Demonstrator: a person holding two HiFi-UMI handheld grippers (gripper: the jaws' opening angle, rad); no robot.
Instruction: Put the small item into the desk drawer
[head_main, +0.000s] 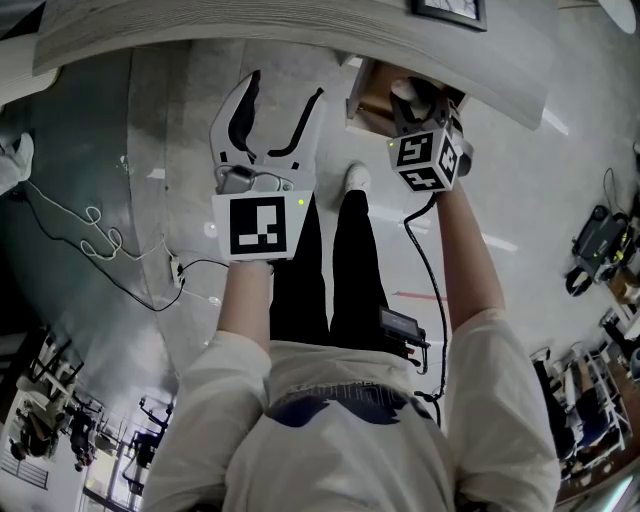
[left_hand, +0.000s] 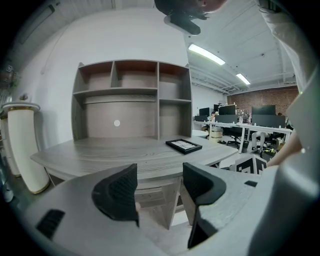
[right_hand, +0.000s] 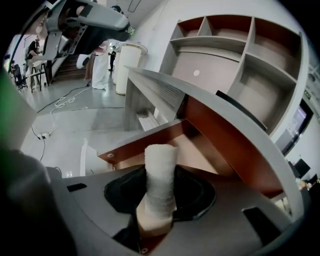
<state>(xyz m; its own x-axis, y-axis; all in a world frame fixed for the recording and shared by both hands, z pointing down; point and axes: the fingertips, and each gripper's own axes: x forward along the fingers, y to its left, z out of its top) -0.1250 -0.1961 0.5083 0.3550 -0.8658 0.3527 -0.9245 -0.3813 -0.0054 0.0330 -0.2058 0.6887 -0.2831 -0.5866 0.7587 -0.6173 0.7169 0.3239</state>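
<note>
The small item (right_hand: 160, 182) is a white rolled piece on a beige base, standing upright between the pads of my right gripper (right_hand: 159, 195), which is shut on it. In the head view that gripper (head_main: 420, 108) hangs over the open desk drawer (head_main: 368, 100) with the pale item (head_main: 405, 92) at its tip. The drawer (right_hand: 150, 142) has a red-brown inside and juts from under the grey desk top (right_hand: 240, 125). My left gripper (head_main: 287, 92) is held left of the drawer, in front of the desk. Its jaws (left_hand: 159, 192) stand open with nothing between them.
A shelf unit (left_hand: 132, 100) and a black picture frame (left_hand: 184, 145) stand on the desk (left_hand: 125, 155). A white column (left_hand: 22, 145) stands at its left. A white cable (head_main: 90, 235) lies on the floor, and the person's dark legs (head_main: 330, 260) are below the drawer.
</note>
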